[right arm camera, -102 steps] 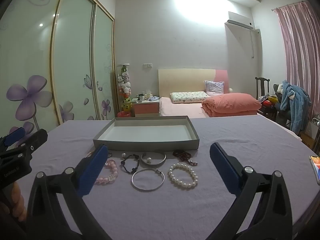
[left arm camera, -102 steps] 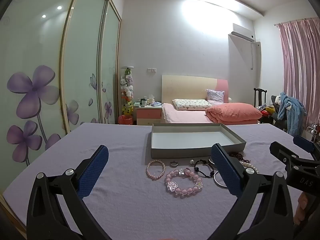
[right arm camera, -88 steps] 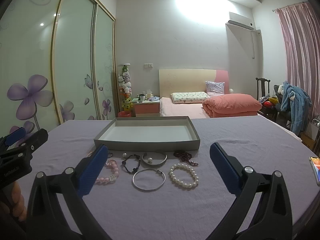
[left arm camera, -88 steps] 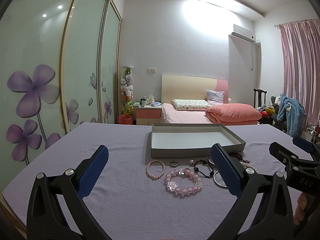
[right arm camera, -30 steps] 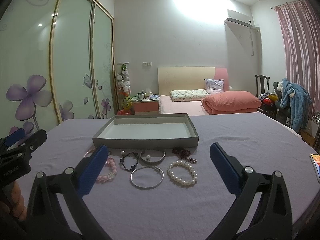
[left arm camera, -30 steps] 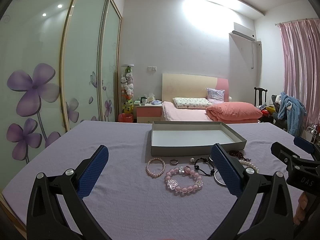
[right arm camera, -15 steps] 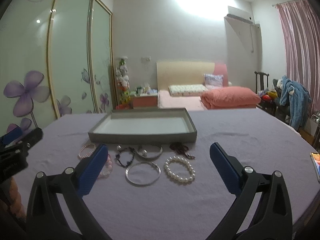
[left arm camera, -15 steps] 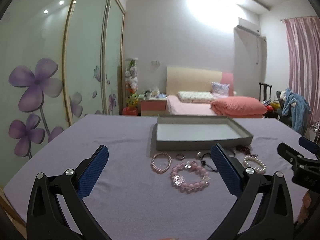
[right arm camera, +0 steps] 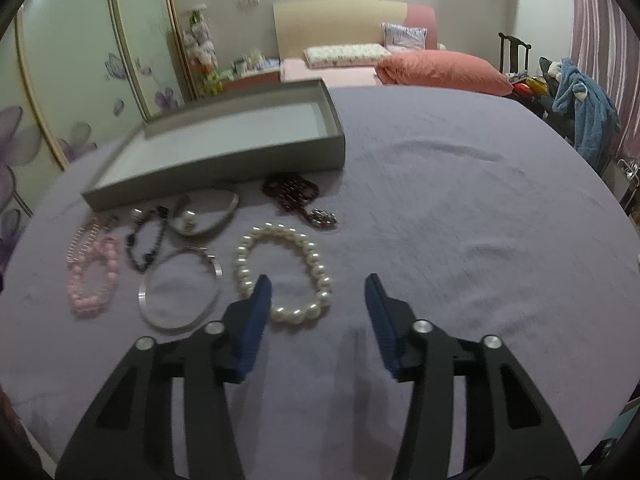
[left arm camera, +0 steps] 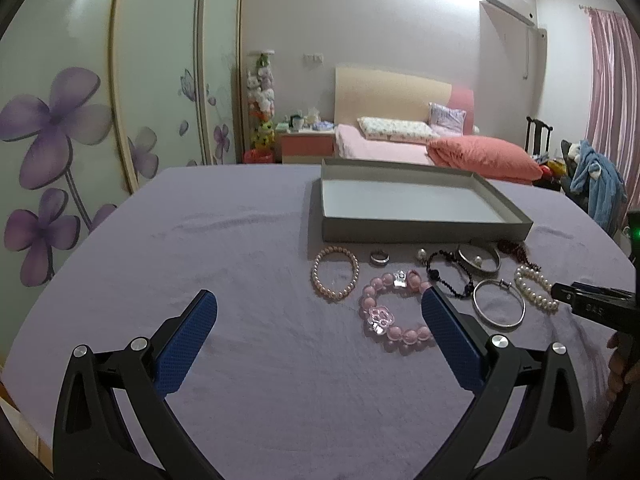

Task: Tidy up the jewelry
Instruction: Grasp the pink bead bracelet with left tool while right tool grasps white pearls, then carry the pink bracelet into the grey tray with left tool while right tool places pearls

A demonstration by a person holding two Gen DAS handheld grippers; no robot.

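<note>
Several bracelets lie on the purple cloth in front of an empty grey tray (left arm camera: 424, 234). My right gripper (right arm camera: 317, 280) points down over the white pearl bracelet (right arm camera: 316, 260). Its jaws are closing, the bracelet's near right beads are between them, and the pads do not touch the beads. A thin silver bangle (right arm camera: 142, 294) lies just to the left of it. My left gripper (left arm camera: 316, 298) is open and holds nothing. It hangs short of the small pink pearl bracelet (left arm camera: 315, 276) and the big pink bead bracelet (left arm camera: 374, 316), which lies by its right finger.
A small ring (left arm camera: 379, 257), a black bead bracelet (left arm camera: 436, 274), a wide silver bangle (left arm camera: 478, 265) and a dark red necklace (right arm camera: 290, 192) lie along the tray's front wall (right arm camera: 240, 160). Bare cloth (right arm camera: 460, 200) spreads to the right. A wardrobe and a bed stand behind the table.
Both grippers have tipped downward and come closer to the jewelry. The right one moved over the white pearl bracelet and its jaws have narrowed. The left jaws stay wide.
</note>
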